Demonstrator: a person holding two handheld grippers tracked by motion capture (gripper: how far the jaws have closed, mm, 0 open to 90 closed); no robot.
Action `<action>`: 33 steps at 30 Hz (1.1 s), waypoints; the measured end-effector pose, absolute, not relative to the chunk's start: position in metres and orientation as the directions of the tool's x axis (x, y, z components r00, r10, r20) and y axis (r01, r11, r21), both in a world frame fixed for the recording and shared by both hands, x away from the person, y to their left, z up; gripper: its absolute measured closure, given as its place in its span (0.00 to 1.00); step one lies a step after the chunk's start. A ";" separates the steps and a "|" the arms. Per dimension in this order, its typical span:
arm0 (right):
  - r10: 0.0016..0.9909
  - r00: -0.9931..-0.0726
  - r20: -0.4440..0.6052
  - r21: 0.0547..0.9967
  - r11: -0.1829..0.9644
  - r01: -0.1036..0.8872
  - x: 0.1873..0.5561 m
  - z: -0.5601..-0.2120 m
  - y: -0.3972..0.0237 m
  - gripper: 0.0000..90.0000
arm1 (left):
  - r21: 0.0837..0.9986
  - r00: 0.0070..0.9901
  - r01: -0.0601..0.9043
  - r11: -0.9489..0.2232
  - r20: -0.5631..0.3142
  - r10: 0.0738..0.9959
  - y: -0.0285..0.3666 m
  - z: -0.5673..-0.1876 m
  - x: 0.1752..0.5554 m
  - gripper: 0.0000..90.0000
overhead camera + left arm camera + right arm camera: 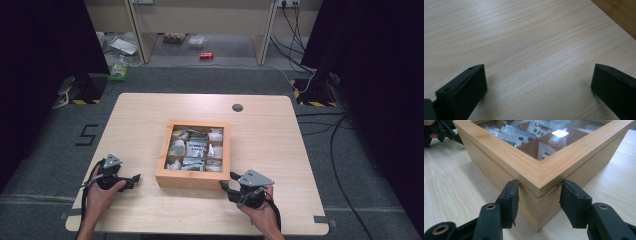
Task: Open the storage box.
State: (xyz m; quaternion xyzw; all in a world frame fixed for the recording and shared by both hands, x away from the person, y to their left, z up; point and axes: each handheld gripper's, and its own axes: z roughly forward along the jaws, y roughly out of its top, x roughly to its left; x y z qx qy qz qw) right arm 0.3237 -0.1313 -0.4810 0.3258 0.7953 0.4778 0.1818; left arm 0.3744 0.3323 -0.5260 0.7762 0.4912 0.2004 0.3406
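From my remote station, I see the wooden box [193, 176] sitting at the middle of the pale tabletop [140, 115], its glass-paned lid [541, 170] closed over compartments of small white packets [196, 148] that show through the pane. My right claw [226, 181] is at the box's near right corner, and in the right gripper view [537, 195] its two black jaws straddle that corner just under the lid's rim, one pad against each of the two wooden faces that meet there; the jaws stand about half closed, clenched on the corner of the box. My right hand [260, 212] holds that claw just off the box's near side, low over the tabletop. My left claw [134, 179] lies to the left of the box, a little apart from its near left corner, held in my left hand [100, 192]. In the left gripper view [537, 77] its jaws are released and spread wide, with bare wood grain between them and a strip of the box's side at the upper right corner of that view. Beyond the box, toward the far edge of the tabletop, there is a small round grommet [237, 107]. On the floor beyond the box and the tabletop lies a red can [206, 55].
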 end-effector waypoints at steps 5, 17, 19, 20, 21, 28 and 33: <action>0.687 -0.726 0.032 0.886 0.318 0.339 0.326 -0.478 -0.131 0.57 | 0.726 0.437 0.626 -0.285 -0.024 0.899 0.332 -0.526 0.374 0.00; 0.680 -0.729 0.082 0.913 0.243 0.329 0.339 -0.465 -0.129 0.61 | 0.726 0.437 0.626 -0.285 -0.024 0.899 0.332 -0.526 0.374 0.00; 0.679 -0.728 0.095 0.919 0.221 0.326 0.343 -0.461 -0.129 0.61 | 0.726 0.437 0.626 -0.285 -0.024 0.899 0.332 -0.526 0.374 0.00; 0.679 -0.727 0.097 0.920 0.217 0.325 0.344 -0.460 -0.130 0.62 | 0.726 0.437 0.626 -0.285 -0.024 0.899 0.332 -0.526 0.374 0.00; 0.676 -0.729 0.104 0.923 0.207 0.324 0.345 -0.459 -0.130 0.62 | 0.726 0.437 0.626 -0.285 -0.024 0.899 0.332 -0.526 0.374 0.00; 0.677 -0.728 0.108 0.925 0.200 0.323 0.349 -0.454 -0.131 0.62 | 0.726 0.437 0.626 -0.285 -0.024 0.899 0.332 -0.526 0.374 0.00; 0.678 -0.725 0.118 0.927 0.188 0.326 0.351 -0.450 -0.133 0.63 | 0.726 0.437 0.626 -0.285 -0.024 0.899 0.332 -0.526 0.374 0.00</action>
